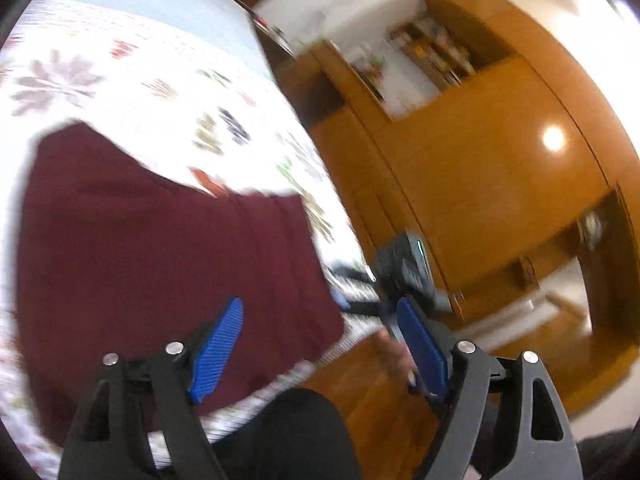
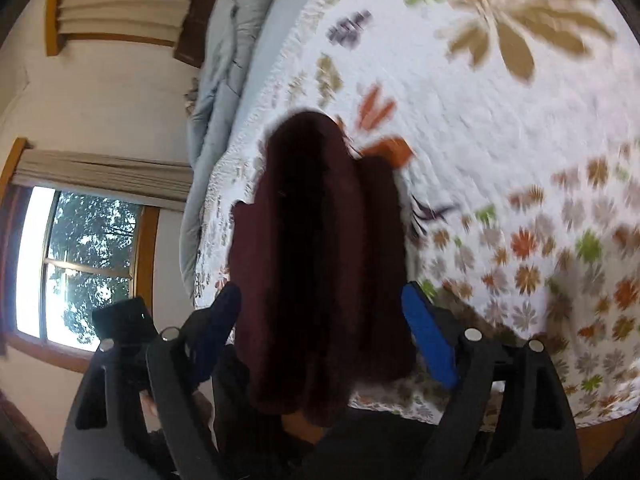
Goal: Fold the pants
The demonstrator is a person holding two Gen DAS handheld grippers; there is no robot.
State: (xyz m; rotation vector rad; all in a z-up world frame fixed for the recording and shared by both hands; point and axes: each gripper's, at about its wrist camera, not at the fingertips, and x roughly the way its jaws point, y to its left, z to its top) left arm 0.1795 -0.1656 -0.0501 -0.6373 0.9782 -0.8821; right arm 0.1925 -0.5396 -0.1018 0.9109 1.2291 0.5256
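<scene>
The maroon pants lie folded on the floral quilt of the bed, near its front edge. My left gripper is open and empty, hovering over the pants' right edge and the bed edge. In the right wrist view the pants lie as a long dark pile that runs away from me. My right gripper is open, its blue pads on either side of the pile's near end, not closed on it. The right gripper shows in the left wrist view, beyond the bed edge.
A wooden wardrobe with shelves stands right of the bed. A grey duvet lies bunched along the bed's far side. A window is in the wall at the left. The person's dark-clad leg is at the bed's front edge.
</scene>
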